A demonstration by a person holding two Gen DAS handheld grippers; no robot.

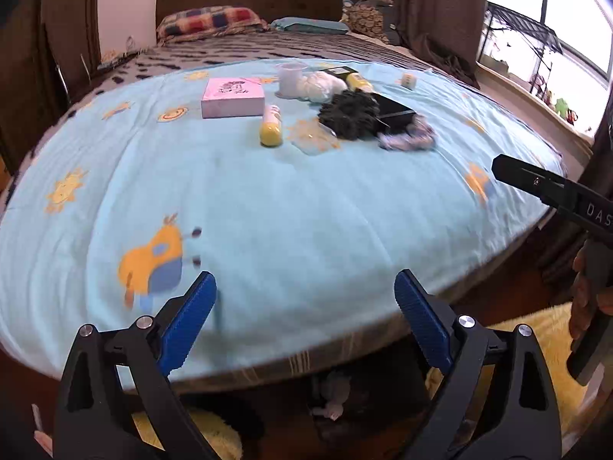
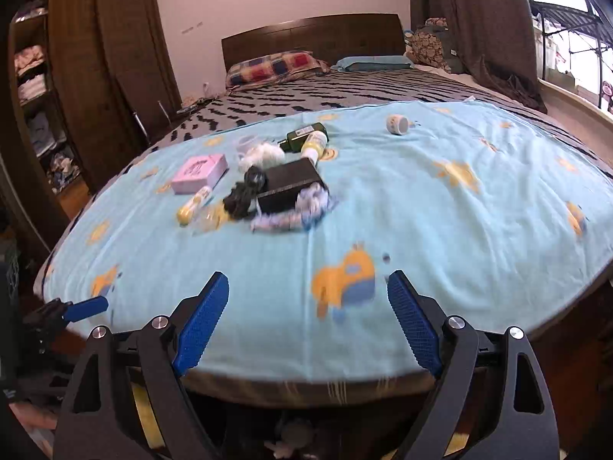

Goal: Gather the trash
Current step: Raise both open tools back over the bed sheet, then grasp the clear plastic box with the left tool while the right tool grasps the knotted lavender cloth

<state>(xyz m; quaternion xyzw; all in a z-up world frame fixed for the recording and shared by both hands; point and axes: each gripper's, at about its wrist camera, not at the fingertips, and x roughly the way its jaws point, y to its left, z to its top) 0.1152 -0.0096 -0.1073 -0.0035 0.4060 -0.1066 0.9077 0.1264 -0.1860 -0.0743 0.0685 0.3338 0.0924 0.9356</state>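
On blanket (image 1: 268, 199), two yellow tubes (image 1: 270, 125), one pink box (image 1: 232, 97)

bed (image 2: 345, 88), blue sheet (image 2: 383, 211); scattered trash (image 2: 268, 188)

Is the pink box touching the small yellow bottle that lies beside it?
Apart. In the left wrist view a strip of blue blanket shows between the pink box and the small yellow bottle; the right wrist view also shows a gap there.
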